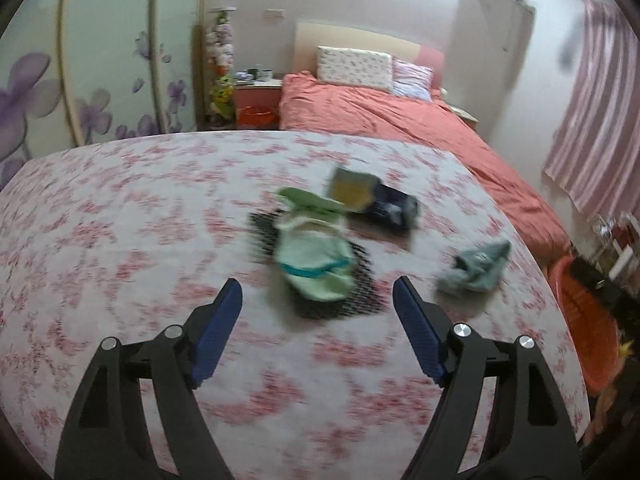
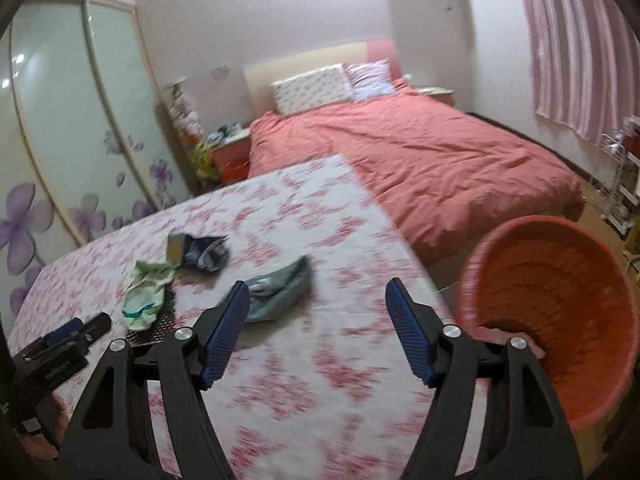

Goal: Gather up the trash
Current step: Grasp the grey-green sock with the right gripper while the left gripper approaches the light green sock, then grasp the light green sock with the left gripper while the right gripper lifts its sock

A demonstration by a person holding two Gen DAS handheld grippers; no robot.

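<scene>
scraps of trash (image 1: 316, 256) lie mid-desk (image 1: 120, 240) as both empty grippers, left (image 1: 318, 300) and right (image 2: 318, 300), hover with fingers released; best to pinch one piece squarely, then carry it to the orange basket (image 2: 560, 280) beside the desk

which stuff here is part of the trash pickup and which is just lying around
For the job: pale green wrapper, yellow-and-dark packet, grey-green scrap, orange basket.

Just lying about: black mesh mat, bed, pillows, curtain.
</scene>
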